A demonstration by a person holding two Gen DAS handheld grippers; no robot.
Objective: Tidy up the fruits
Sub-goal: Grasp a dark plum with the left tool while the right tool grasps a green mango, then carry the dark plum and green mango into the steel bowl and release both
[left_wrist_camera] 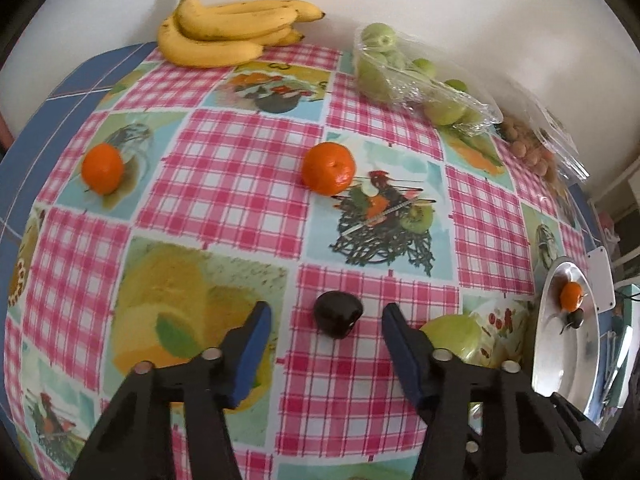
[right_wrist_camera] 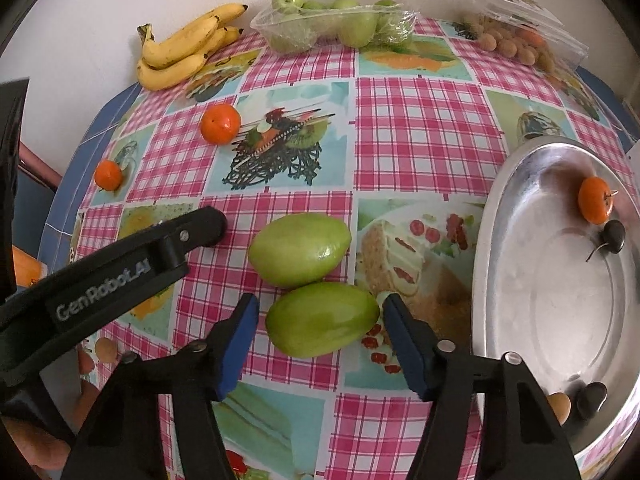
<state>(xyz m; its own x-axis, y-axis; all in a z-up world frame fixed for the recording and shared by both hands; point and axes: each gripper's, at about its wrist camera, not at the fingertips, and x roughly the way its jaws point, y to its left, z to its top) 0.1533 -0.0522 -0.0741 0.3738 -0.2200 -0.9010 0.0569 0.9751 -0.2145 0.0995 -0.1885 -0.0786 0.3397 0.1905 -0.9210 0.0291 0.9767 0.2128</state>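
Observation:
In the left wrist view my left gripper [left_wrist_camera: 326, 320] is open, its jaws on either side of a small dark fruit [left_wrist_camera: 337, 314] on the checked tablecloth. Two tangerines [left_wrist_camera: 329, 168] [left_wrist_camera: 102, 168] lie farther back. In the right wrist view my right gripper [right_wrist_camera: 320, 312] is open around the nearer of two green mangoes [right_wrist_camera: 322, 319]; the other mango [right_wrist_camera: 299, 249] lies just behind it. A silver tray [right_wrist_camera: 500, 240] at the right holds a tangerine [right_wrist_camera: 595, 199] and dark fruits [right_wrist_camera: 614, 235]. The left gripper's arm [right_wrist_camera: 120, 264] shows at the left.
A bunch of bananas [left_wrist_camera: 228, 32] lies at the back by the wall. A plastic tray of green apples [left_wrist_camera: 400, 68] and a pack of small brown fruits [left_wrist_camera: 532, 148] stand at the back right. The table edge runs along the left.

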